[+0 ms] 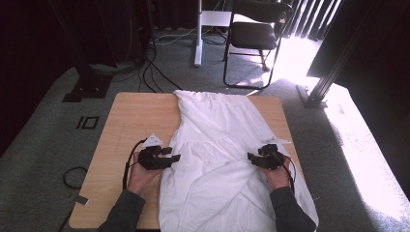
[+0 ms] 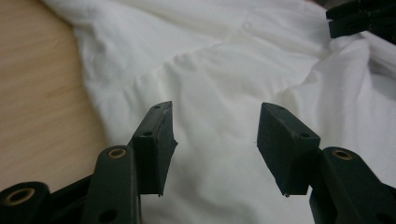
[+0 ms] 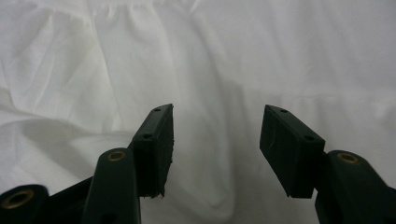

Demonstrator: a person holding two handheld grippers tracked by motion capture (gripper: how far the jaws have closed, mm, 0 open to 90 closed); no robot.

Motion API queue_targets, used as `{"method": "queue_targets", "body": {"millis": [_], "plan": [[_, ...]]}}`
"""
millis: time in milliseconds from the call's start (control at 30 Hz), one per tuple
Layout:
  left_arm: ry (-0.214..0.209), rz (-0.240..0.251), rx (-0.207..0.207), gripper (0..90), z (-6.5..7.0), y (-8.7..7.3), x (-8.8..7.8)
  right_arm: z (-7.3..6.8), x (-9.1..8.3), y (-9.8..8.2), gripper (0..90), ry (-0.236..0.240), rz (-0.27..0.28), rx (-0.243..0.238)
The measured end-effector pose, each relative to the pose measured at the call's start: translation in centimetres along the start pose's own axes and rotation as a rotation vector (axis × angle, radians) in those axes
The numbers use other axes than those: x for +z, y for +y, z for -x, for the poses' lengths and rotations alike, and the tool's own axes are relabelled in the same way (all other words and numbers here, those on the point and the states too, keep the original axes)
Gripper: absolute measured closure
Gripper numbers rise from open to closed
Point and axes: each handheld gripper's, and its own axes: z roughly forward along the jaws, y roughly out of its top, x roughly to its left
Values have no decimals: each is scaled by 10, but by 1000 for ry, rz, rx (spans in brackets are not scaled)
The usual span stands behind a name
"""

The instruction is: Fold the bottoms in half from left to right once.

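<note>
White cloth (image 1: pixel 217 145) lies down the table (image 1: pixel 130 121) mid, between both grippers, near hem hanging off the front edge. L gripper (image 1: pixel 175 155) at cloth's left edge, jaws part open, nothing in them; bare wood on its outer side. R gripper (image 1: pixel 251 157) over cloth's right part, jaws part open, empty. Beyond table: grey carpet, chair (image 1: pixel 256 34), cables.
</note>
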Motion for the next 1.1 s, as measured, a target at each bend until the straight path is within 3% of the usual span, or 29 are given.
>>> {"method": "queue_targets", "body": {"millis": [100,233,267,400,600,667,867,933,967,1000,1100], "plan": [[35,-25,-10,448,-5,-11,-2,-1,10,-2,501,41,-61,1],[46,-51,-21,413,-9,-18,-1,-11,5,-1,869,60,-70,-68],[62,-57,-18,404,-10,-19,0,-14,0,1,894,65,-61,-81],[78,-76,-44,383,-14,-24,4,-21,-25,12,898,47,6,-145],[56,-99,-82,375,-20,-32,9,-16,-60,28,900,7,120,-152],[60,-102,-73,374,-18,-32,10,-13,-66,32,900,-4,139,-153],[37,-127,-102,364,-19,-36,17,-12,-78,40,900,-41,175,-172],[-2,-141,-123,364,-20,-38,19,-11,-82,43,900,-48,184,-172],[-2,-141,-123,363,-20,-38,19,-11,-82,43,900,-48,184,-172],[-52,-128,-140,363,-20,-39,23,-10,-83,44,900,-49,186,-171],[-132,-86,-181,409,-21,-40,31,-9,-83,45,900,-54,183,-178]]}}
